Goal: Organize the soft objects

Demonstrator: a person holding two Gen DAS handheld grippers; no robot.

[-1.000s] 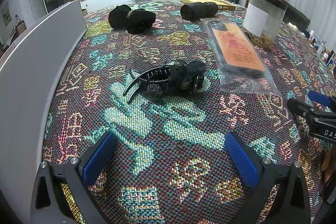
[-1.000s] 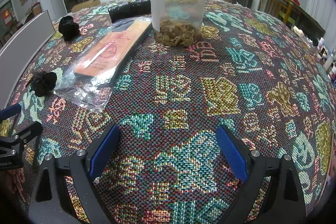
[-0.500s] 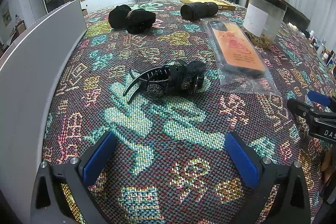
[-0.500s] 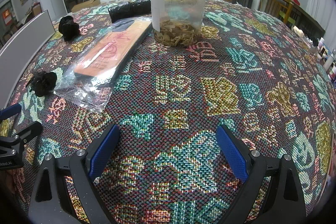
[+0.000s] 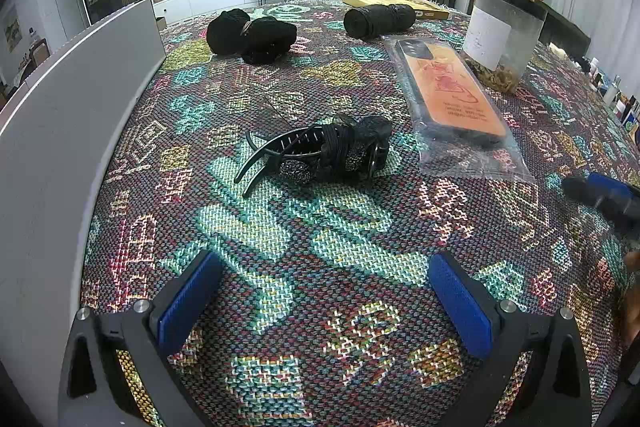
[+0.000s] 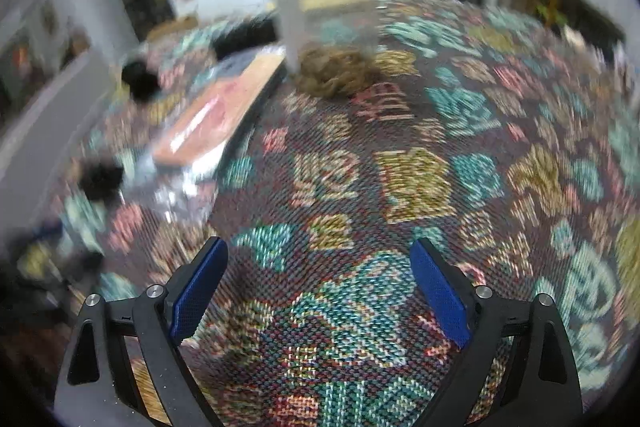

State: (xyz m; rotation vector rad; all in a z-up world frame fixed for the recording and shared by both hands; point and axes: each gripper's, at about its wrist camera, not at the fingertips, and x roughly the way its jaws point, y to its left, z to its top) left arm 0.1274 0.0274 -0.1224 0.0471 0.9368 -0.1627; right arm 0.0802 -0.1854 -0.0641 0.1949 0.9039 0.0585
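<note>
1. The left gripper [image 5: 320, 291], black with blue pads, hangs low over the bench [image 5: 280, 251], which wears a woven cloth of many colours; its jaws stand wide apart with nothing between them
2. Just ahead of it, in line with the gap, lies a black plastic claw hair clip wrapped in black fabric and beaded trim [image 5: 320, 153], flat on the cloth
3. Farther ahead and a little left sits a pair of black soft fabric bundles [image 5: 251, 35]; ahead to the right lies a black rolled fabric cylinder [image 5: 378, 21]
4. Right of the clip lies an orange flat case in a clear plastic bag [image 5: 452, 99], and beyond it stands a clear plastic jar with a black lid [image 5: 504, 35] holding brown stuff
5. The right gripper [image 6: 320, 291] is likewise spread wide and empty over bare cloth; its view is blurred, the jar [image 6: 328, 23] straight ahead, the bagged case [image 6: 216, 111] ahead left
</note>
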